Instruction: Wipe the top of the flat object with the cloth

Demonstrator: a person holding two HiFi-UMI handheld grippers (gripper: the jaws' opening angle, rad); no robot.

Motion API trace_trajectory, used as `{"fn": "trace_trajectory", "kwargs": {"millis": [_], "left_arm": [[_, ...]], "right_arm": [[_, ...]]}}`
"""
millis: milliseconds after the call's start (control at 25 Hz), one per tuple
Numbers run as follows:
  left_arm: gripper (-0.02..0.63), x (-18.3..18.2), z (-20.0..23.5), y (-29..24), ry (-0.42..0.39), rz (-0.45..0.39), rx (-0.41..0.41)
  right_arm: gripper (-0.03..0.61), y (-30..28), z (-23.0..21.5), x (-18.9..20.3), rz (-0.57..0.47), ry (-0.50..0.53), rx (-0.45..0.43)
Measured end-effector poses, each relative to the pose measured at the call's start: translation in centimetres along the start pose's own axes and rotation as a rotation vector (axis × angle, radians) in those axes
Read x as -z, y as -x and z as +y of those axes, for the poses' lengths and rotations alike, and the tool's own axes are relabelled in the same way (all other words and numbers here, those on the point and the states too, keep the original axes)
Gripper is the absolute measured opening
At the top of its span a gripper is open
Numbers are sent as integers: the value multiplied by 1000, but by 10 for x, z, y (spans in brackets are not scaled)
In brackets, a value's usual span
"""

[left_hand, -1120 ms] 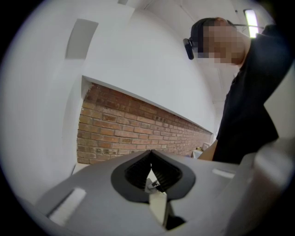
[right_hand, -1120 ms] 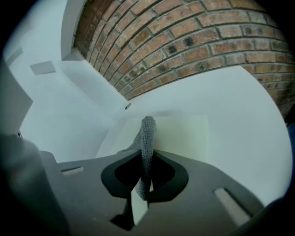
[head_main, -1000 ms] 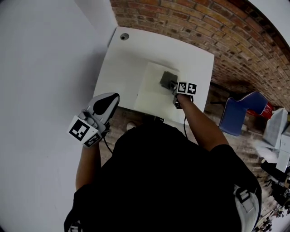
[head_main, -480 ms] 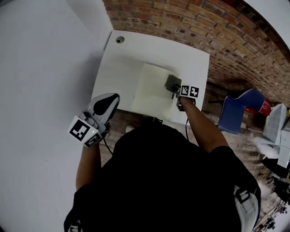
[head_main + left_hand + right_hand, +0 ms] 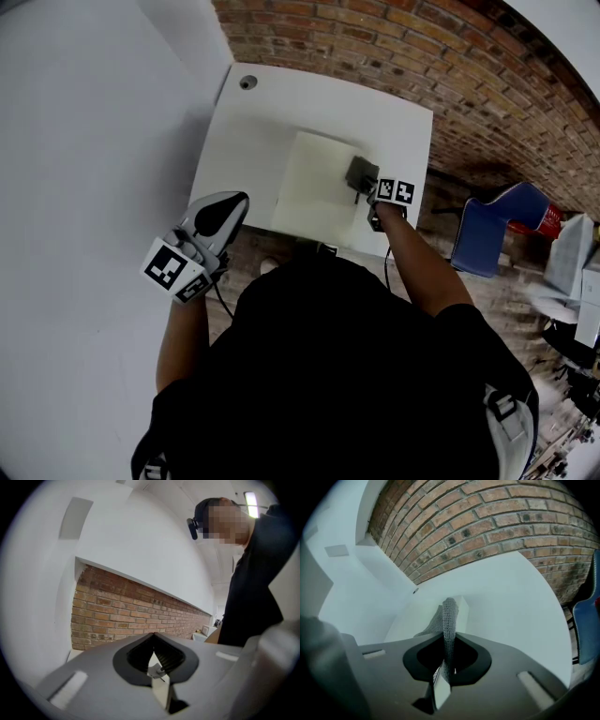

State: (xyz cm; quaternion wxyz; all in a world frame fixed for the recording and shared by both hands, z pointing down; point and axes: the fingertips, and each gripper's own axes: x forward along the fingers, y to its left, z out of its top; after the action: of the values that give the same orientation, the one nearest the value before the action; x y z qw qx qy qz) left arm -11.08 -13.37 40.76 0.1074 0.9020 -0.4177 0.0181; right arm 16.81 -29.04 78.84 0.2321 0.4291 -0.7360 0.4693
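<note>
A pale flat board (image 5: 314, 184) lies on the white table (image 5: 272, 117). My right gripper (image 5: 367, 192) is shut on a grey cloth (image 5: 361, 173) at the board's right edge. In the right gripper view the grey cloth (image 5: 446, 620) stands pinched between the jaws, and a fold of it rests on the flat board (image 5: 422, 618). My left gripper (image 5: 220, 217) hangs off the table's near left edge, away from the board. Its jaws are shut with nothing between them in the left gripper view (image 5: 154, 660).
A brick wall (image 5: 394, 56) runs behind the table and a white wall (image 5: 84, 141) stands to the left. A round cable hole (image 5: 247, 82) sits in the table's far left corner. A blue chair (image 5: 492, 230) stands to the right.
The right gripper has dragged the cloth to the right, from inside the board to its right edge. The left gripper has stayed where it was.
</note>
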Motion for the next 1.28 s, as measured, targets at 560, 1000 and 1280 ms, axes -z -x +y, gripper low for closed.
{"fn": "trace_trajectory", "kwargs": {"millis": [560, 1000, 1280], "left_arm": [[2, 2, -3, 1, -4, -4, 4], [2, 2, -4, 7, 1, -10, 15], [2, 6, 1, 14, 5, -8, 23]], "right_arm": [[11, 12, -10, -1, -14, -7, 17], [11, 35, -4, -17, -67, -8, 12], [11, 35, 40, -35, -109, 15, -57]]}}
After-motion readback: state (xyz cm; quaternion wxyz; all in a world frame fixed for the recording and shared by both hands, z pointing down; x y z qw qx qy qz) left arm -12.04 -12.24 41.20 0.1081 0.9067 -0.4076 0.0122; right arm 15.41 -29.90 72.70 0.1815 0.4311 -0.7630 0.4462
